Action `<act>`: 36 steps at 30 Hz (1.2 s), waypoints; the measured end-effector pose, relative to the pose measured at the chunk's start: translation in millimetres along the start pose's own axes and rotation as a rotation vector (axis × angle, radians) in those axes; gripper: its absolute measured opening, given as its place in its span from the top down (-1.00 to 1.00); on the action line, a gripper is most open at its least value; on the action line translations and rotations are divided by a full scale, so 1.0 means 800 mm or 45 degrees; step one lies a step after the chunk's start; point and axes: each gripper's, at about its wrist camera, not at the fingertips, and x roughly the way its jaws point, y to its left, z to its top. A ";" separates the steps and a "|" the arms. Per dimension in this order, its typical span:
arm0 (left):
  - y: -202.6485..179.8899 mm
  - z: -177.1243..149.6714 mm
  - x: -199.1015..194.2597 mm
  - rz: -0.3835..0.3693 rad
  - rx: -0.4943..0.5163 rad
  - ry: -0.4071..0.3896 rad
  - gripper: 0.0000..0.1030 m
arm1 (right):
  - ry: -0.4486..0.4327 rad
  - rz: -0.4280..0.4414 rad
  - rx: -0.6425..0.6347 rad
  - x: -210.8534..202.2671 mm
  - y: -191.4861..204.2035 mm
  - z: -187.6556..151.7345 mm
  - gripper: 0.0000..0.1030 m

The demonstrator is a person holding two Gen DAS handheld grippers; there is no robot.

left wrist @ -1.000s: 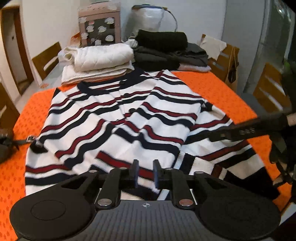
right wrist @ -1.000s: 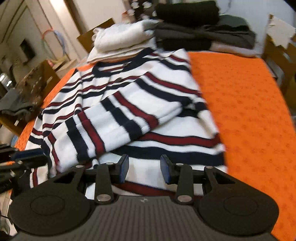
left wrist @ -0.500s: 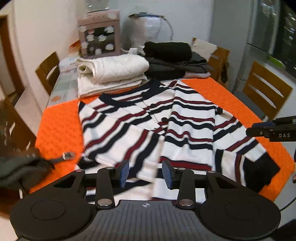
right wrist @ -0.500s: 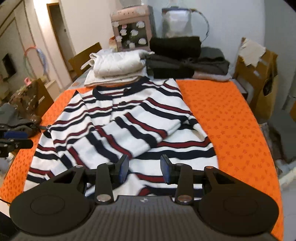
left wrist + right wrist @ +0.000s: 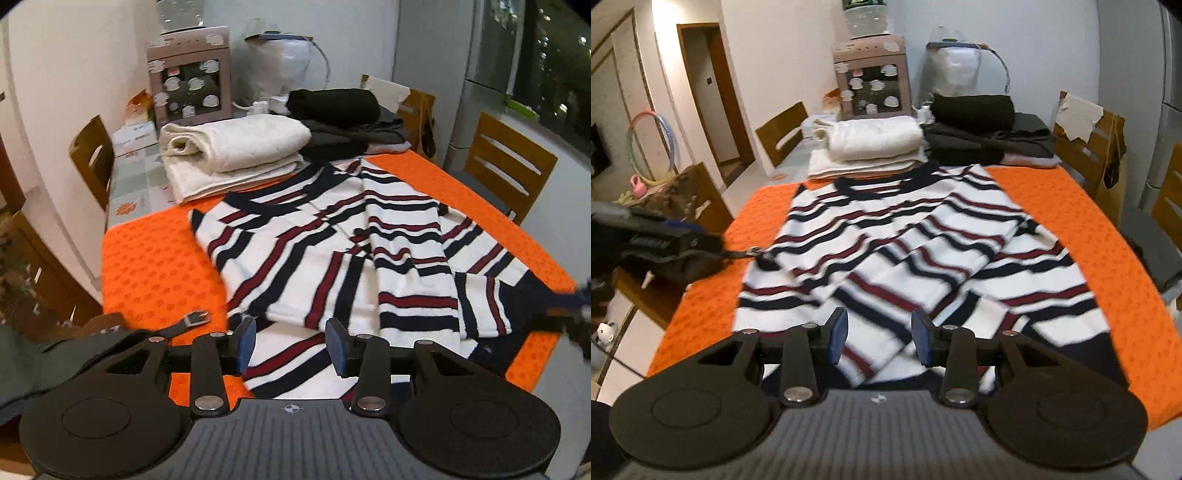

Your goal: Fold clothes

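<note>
Presently both sleeves of the white knit sweater with navy and red stripes [image 5: 916, 258] lie crossed at twelve o'clock. Left gripper [image 5: 291, 345], its jaws just opened, and right gripper [image 5: 879, 341] stand apart, empty. A careless hem grab would likely drag the sleeves askew.

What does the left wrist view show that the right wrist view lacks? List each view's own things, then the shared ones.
Only the left wrist view: the dark window and the slatted chair below it on the right.
Only the right wrist view: the doorway, the hoop against the wall, and the pink kettlebell below it.
Both: the striped sweater on the orange cloth, the folded white stack, the dark stack, the cabinet with cups, and an open gripper with nothing between its jaws.
</note>
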 end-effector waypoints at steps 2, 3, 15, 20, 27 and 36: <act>0.010 -0.002 -0.008 0.007 -0.018 0.001 0.13 | 0.001 0.010 0.001 -0.006 0.019 -0.012 0.16; 0.014 -0.004 -0.011 0.014 -0.025 0.005 0.13 | 0.002 0.015 0.002 -0.009 0.029 -0.018 0.15; 0.085 0.014 -0.034 0.065 -0.077 0.043 0.13 | 0.018 0.002 0.032 -0.028 0.110 -0.070 0.15; 0.123 0.037 -0.014 0.052 -0.040 0.043 0.12 | 0.016 -0.049 0.101 -0.018 0.134 -0.085 0.15; 0.182 0.088 0.051 -0.083 0.076 0.051 0.11 | -0.005 -0.188 0.161 0.030 0.187 -0.097 0.15; 0.217 0.152 0.150 -0.256 0.288 0.097 0.05 | 0.048 -0.440 0.218 0.111 0.255 -0.090 0.15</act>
